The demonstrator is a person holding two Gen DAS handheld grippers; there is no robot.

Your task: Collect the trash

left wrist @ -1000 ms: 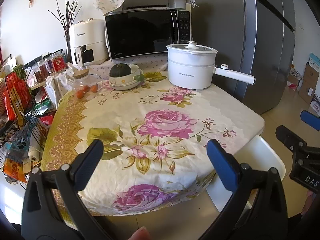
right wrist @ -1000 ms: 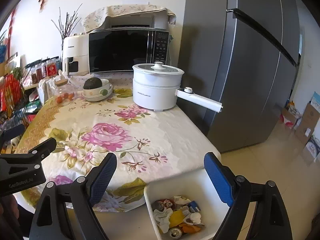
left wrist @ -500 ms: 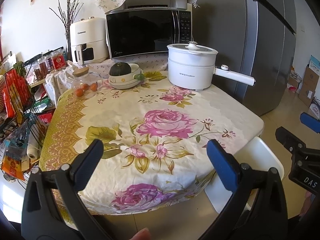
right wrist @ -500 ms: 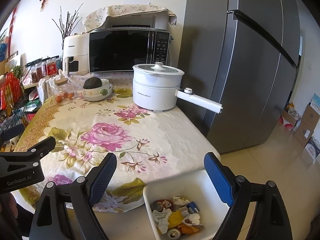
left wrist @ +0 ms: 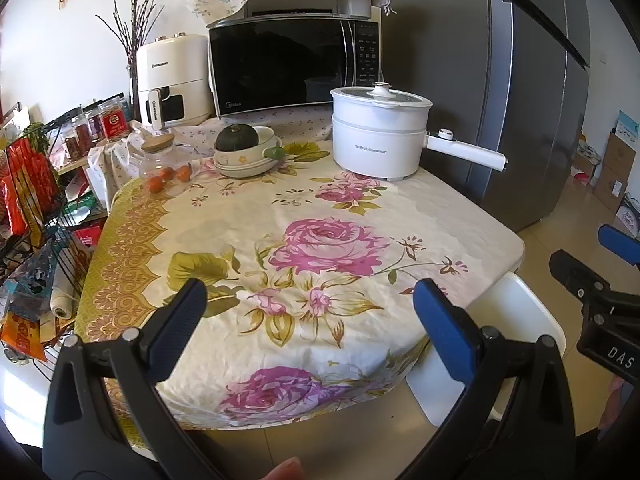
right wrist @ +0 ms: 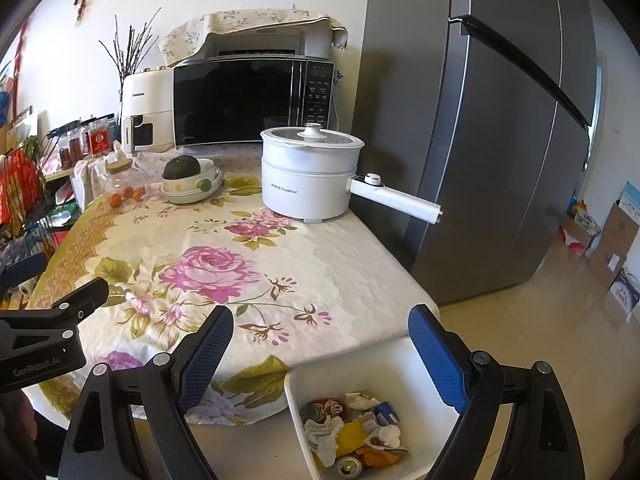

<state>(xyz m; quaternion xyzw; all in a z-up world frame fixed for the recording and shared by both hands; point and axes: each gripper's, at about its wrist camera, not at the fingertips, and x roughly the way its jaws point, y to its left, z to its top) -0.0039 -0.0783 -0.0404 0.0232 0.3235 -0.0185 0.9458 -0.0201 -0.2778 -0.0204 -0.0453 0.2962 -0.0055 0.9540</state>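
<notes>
A white bin (right wrist: 384,364) stands on the floor against the table's near right corner; in the left wrist view only its outer wall (left wrist: 516,320) shows. Inside lie several pieces of trash (right wrist: 352,432): crumpled paper, a can, wrappers, something yellow. My right gripper (right wrist: 320,340) hangs open above the bin's near side with nothing between its blue pads. My left gripper (left wrist: 308,300) is open over the table's front edge, also empty. The flowered tablecloth (left wrist: 320,240) carries no loose trash that I can see.
At the table's far end stand a white electric pot (left wrist: 380,136) with a long handle, a bowl stack with a dark squash (left wrist: 244,152), a glass jar (left wrist: 164,160), a microwave (left wrist: 292,64) and an air fryer (left wrist: 172,80). A grey fridge (right wrist: 480,120) rises right; a wire rack (left wrist: 32,208) left.
</notes>
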